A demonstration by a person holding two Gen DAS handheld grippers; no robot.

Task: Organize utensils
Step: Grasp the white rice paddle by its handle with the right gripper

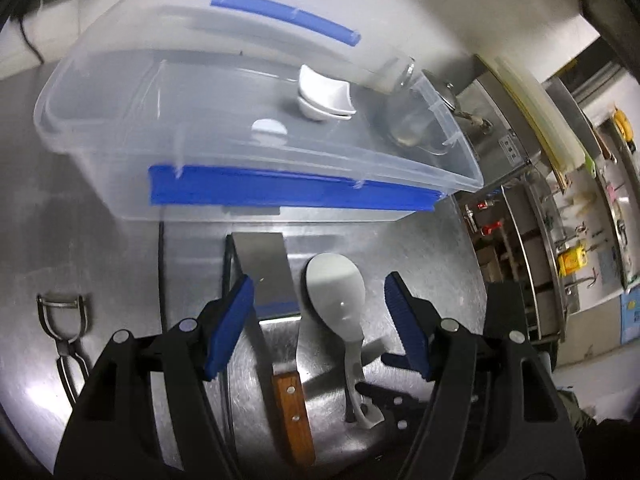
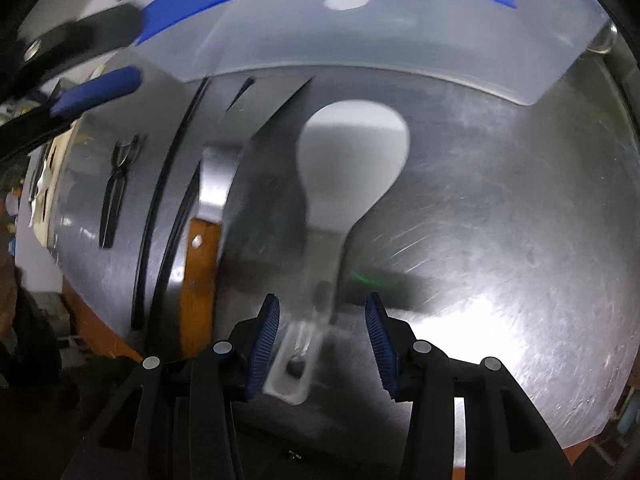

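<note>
A white rice paddle (image 1: 338, 292) lies on the steel table, and it also shows in the right wrist view (image 2: 352, 160). A cleaver with a wooden handle (image 1: 266, 272) lies just left of it, seen too in the right wrist view (image 2: 202, 264). My left gripper (image 1: 320, 300) is open above both, holding nothing. My right gripper (image 2: 322, 320) is open, its fingers either side of the paddle's handle end, not closed on it. A clear plastic bin with blue latches (image 1: 120, 152) stands behind, holding white spoons (image 1: 326, 94).
A metal peeler (image 1: 64, 328) lies at the left on the steel table (image 1: 420, 248); it shows in the right wrist view (image 2: 116, 188) too. A glass (image 1: 408, 120) sits by the bin's right end. Shelves and hanging tools (image 1: 560, 240) are at the right.
</note>
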